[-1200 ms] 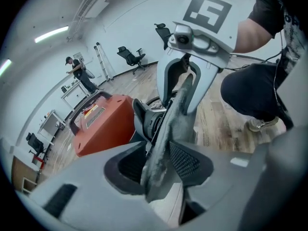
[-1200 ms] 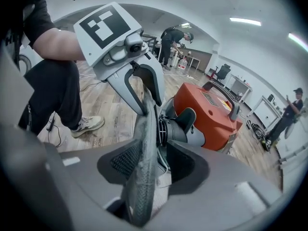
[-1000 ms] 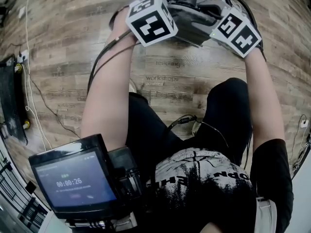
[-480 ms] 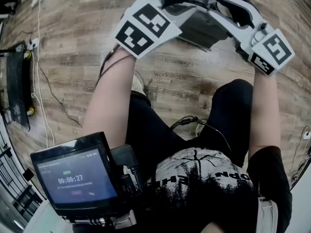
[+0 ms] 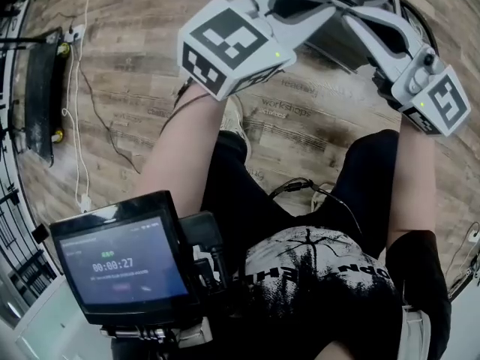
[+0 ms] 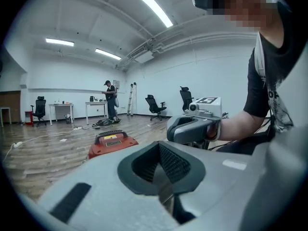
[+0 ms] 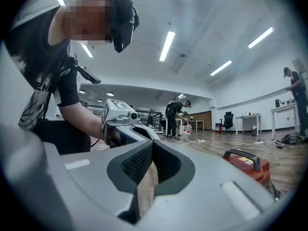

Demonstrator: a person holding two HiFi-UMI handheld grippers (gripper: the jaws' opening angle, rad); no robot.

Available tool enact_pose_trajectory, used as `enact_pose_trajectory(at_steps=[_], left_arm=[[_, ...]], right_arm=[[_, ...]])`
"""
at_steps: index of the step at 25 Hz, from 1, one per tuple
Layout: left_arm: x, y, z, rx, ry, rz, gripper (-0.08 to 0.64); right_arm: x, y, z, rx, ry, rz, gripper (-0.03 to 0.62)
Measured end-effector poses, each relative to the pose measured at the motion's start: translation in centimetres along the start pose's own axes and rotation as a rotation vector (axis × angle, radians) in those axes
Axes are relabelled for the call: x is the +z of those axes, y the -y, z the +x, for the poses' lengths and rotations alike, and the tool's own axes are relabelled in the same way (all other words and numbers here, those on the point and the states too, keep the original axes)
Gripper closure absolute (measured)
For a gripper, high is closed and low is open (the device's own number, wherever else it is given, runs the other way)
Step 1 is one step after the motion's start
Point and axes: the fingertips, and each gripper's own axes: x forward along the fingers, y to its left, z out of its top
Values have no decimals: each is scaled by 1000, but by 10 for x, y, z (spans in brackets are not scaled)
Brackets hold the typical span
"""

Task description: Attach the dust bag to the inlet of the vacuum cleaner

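1. The wood-plank floor (image 5: 127,96) spread out below both grippers, which the person held up in the air and roughly level.
2. The red vacuum cleaner (image 6: 111,143) stood on the floor beyond and below the gripper tips. It lay left of the left gripper's line and right of the right gripper's. It sat upright with its black carry handle on top. The handle's long axis ran side to side seen from the left gripper and slanted away seen from the right.
3. The left gripper (image 6: 161,170) had just been closing. Its jaws were together on nothing, with only a thin slit between the pads.
4. The right gripper (image 7: 147,170) had also just been closing and was likewise pinched together, empty. Floor showed through the gap beneath its pads, and its tip crossed the left gripper's.
5. A dark grey flat piece (image 5: 341,47), possibly the dust bag, lay under the crossed tips, held by neither gripper. Its direction could not be told.
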Motion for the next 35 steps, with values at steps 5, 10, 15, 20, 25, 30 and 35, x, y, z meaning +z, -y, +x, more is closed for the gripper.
enact_pose_trajectory(at_steps=[5,10,15,20,25,30,35], left_arm=[[-13,-7,-12,24,-1,-1,557],[-15,-12,-32,36,-16,4,557],[11,-55,-62,1,71,29,557],[70,-74,-66,-28,98,66,557],[139,-66,-105,-44,127,-96,557],[238,-64,-153,-110,144,-144,557],[347,-73,-189,-173,109,-139,555]], right_arm=[[-20,0,8,5,24,48,586],[-8,1,7,-7,75,57,586],[16,19,29,-45,84,68,586],[83,35,26,-99,92,122,586],[180,29,28,-106,28,197,586],[302,38,55,-126,-11,179,586],[421,48,56,-203,-48,165,586]])
